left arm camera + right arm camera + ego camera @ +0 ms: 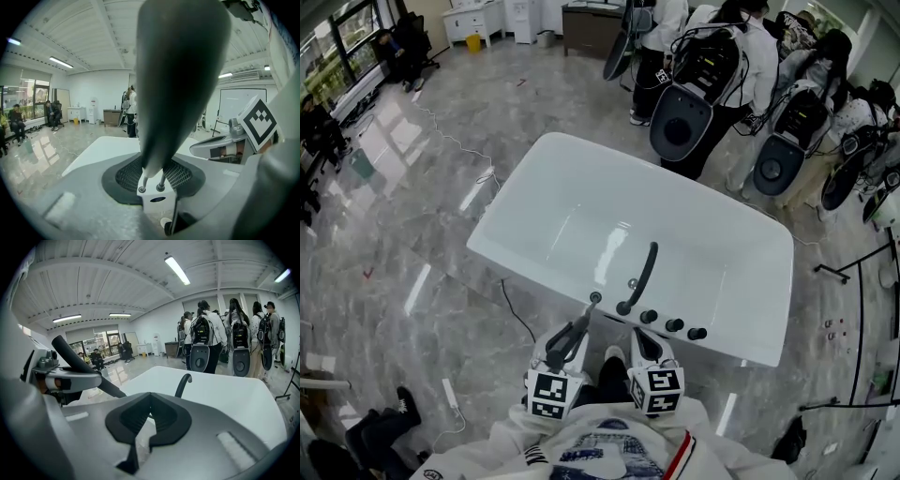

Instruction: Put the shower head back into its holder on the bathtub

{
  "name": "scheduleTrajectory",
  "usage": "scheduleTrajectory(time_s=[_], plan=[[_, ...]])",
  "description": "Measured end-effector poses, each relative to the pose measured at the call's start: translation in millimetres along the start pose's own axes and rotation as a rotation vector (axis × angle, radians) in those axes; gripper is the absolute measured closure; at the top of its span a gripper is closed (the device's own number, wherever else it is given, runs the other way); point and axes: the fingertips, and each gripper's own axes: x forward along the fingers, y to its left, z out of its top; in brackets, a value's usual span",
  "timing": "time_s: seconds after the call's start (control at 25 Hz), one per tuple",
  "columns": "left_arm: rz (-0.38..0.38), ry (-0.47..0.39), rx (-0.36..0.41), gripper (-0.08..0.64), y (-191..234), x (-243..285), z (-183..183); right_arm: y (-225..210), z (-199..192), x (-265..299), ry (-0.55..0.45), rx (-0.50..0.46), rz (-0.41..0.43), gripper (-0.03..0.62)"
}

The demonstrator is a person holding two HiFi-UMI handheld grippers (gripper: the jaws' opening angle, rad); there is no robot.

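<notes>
The dark grey shower head (577, 328) (178, 70) is clamped in my left gripper (567, 343) (152, 176), which is shut on its handle. Its far end points at the small holder (594, 298) on the near rim of the white bathtub (581, 216) and sits just short of it. Right of the holder are the black faucet spout (643, 274) (183, 383) and three black knobs (673, 325). My right gripper (645, 349) (150, 401) hovers over the same rim, shut and empty. The right gripper view also shows the shower head (79, 362) at its left.
Several people (712, 84) with dark round gear stand beyond the tub's far right side. Black stands (853, 272) sit on the floor at the right. A thin black line (520, 321) runs across the marble floor by the tub's near left corner.
</notes>
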Motion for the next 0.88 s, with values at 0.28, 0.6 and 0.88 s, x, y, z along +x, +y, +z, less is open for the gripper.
scheduleTrajectory(time_s=[0.28,0.6,0.88], plan=[[0.024,0.017,-0.006,0.42,4,26,10,-19,11,19,0.009,0.005,0.02,0.586],[0.065,0.063,-0.024,0.421,11,48,8,-42,27,47,-0.001,0.013,0.059,0.587],[0.095,0.099,-0.032,0.422,7,77,8,-64,40,68,-0.013,0.002,0.108,0.587]])
